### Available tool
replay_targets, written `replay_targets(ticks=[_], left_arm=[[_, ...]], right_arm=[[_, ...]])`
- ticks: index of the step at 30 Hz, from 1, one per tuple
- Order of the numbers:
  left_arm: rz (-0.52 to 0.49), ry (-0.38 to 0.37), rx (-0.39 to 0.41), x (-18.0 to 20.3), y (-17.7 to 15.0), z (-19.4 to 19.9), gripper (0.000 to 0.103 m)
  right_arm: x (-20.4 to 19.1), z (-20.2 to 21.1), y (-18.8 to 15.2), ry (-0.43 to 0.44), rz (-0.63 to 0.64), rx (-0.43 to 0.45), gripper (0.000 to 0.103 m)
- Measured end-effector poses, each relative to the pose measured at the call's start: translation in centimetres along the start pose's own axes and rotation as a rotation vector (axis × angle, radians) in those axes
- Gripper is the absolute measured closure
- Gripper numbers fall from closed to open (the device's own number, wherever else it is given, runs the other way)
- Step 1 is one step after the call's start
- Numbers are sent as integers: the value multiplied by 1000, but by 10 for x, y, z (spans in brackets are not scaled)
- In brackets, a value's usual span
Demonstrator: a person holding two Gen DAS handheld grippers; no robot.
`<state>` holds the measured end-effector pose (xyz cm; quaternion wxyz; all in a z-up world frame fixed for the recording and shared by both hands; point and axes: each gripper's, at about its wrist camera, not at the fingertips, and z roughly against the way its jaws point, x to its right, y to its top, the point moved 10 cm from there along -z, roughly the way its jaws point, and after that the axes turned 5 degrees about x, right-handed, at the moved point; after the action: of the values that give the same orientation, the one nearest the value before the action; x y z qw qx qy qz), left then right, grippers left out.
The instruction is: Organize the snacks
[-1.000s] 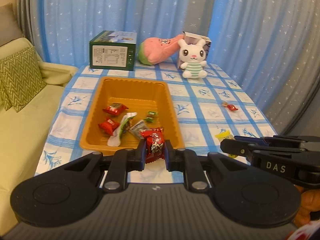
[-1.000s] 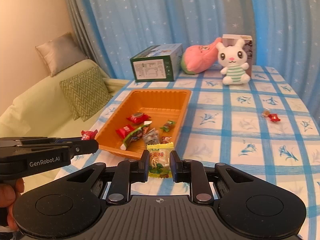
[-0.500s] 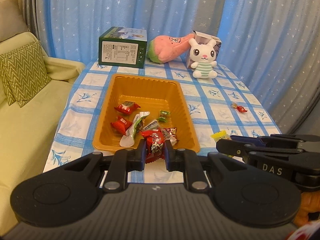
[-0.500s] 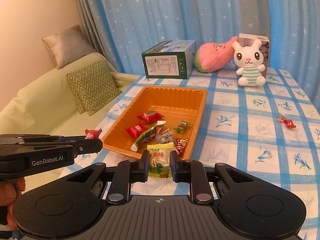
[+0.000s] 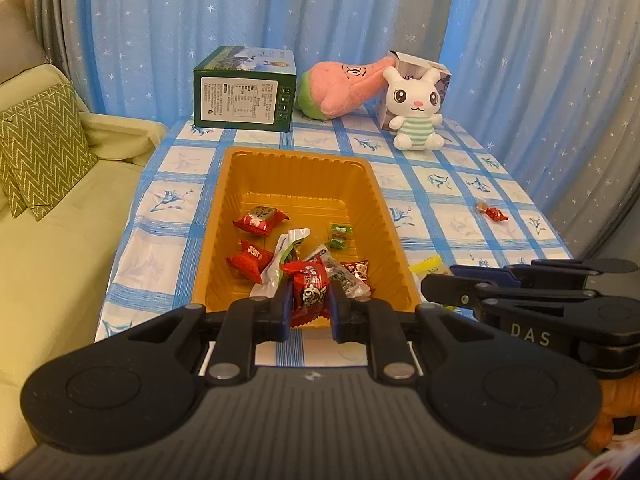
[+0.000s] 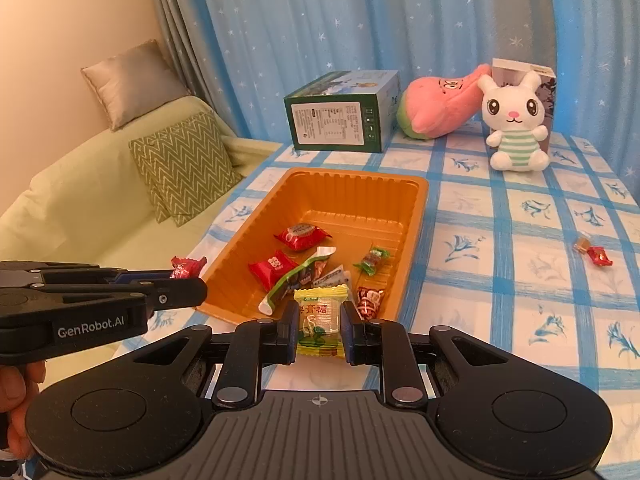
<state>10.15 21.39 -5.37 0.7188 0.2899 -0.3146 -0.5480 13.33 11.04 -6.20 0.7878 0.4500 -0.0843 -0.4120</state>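
An orange tray (image 5: 304,172) (image 6: 356,192) holds several wrapped snacks on the checked table. My left gripper (image 5: 309,307) is shut on a red snack packet (image 5: 310,290), held over the tray's near edge; it also shows in the right wrist view (image 6: 188,267). My right gripper (image 6: 320,330) is shut on a yellow-green candy packet (image 6: 320,320), held just before the tray's near right corner; its yellow edge shows in the left wrist view (image 5: 430,266). A small red candy (image 5: 495,213) (image 6: 598,255) lies loose on the table to the right.
A green box (image 5: 245,90), a pink plush (image 5: 340,90) and a white rabbit plush (image 5: 416,114) stand at the table's far end. A yellow-green sofa with a zigzag cushion (image 5: 40,148) is at the left. Blue curtains hang behind.
Both grippers, each still holding its packet, have moved forward and closer to the tray's near edge. The tray's contents have not moved.
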Motion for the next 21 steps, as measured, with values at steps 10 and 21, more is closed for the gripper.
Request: replay_targets(ticks=[10,21], left_arm=[[-18,0,-31,-8,8,-30,87],[-33,-6,-52,-21,21,-64,87]], right_arm=[[4,-32,13,10,-2,-15,81],[13,-66,27,0,5,-25,81]])
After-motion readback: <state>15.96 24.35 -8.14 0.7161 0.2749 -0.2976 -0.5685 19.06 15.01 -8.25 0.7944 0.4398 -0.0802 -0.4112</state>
